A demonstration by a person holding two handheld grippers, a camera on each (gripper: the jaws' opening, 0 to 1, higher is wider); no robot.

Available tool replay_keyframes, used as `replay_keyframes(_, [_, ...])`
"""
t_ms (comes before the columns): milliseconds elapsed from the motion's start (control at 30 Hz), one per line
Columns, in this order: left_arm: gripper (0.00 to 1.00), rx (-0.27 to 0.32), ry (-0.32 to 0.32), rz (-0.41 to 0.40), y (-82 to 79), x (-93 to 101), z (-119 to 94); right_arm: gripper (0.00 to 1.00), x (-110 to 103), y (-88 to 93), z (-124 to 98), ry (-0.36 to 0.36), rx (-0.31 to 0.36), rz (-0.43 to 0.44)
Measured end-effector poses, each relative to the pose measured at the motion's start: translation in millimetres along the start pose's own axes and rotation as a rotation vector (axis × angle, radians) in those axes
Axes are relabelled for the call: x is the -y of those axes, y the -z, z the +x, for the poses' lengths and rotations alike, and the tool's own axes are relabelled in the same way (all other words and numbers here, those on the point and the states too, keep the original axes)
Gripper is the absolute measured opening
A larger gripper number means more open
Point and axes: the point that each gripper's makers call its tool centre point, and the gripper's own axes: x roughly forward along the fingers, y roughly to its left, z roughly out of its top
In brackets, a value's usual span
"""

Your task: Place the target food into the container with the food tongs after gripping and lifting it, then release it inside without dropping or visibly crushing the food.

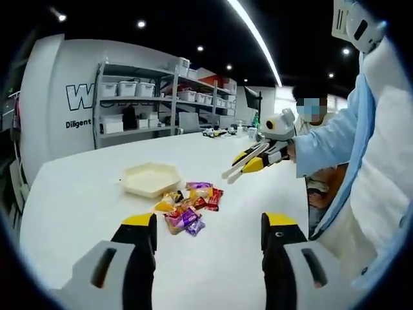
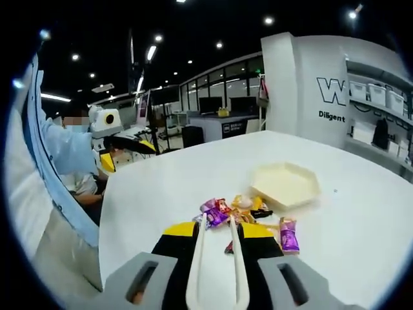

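A pile of wrapped snacks (image 1: 189,205) lies on the white table (image 1: 90,206), just in front of a cream hexagonal container (image 1: 150,178), which holds nothing. My left gripper (image 1: 210,225) stands open with nothing in it, on the near side of the pile. My right gripper (image 1: 250,160) comes in from the right, shut on white food tongs (image 1: 236,169) held above the table. In the right gripper view the tongs (image 2: 199,258) run out between the jaws of my right gripper (image 2: 218,227), arms slightly apart, tips just short of the snacks (image 2: 242,208). The container (image 2: 286,184) lies beyond.
A purple packet (image 2: 288,235) lies apart at the pile's right. My left gripper (image 2: 131,143) shows at the far left beside a person's light blue sleeve (image 2: 64,152). Shelving with white bins (image 1: 139,97) stands past the table's far edge. Bare tabletop surrounds the pile.
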Motion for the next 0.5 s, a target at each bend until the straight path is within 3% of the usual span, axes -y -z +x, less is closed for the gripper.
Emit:
replay_keyframes(100, [0.63,-0.004,-0.002,-0.002,0.8,0.0,-0.9,0.17,3.9,8.9,3.4,-0.012,-0.043,-0.033])
replay_keyframes(500, [0.63,-0.001,-0.034,-0.01,-0.9,-4.5,-7.4,0.17,17.9,20.4,8.2,-0.025,-0.071,-0.025])
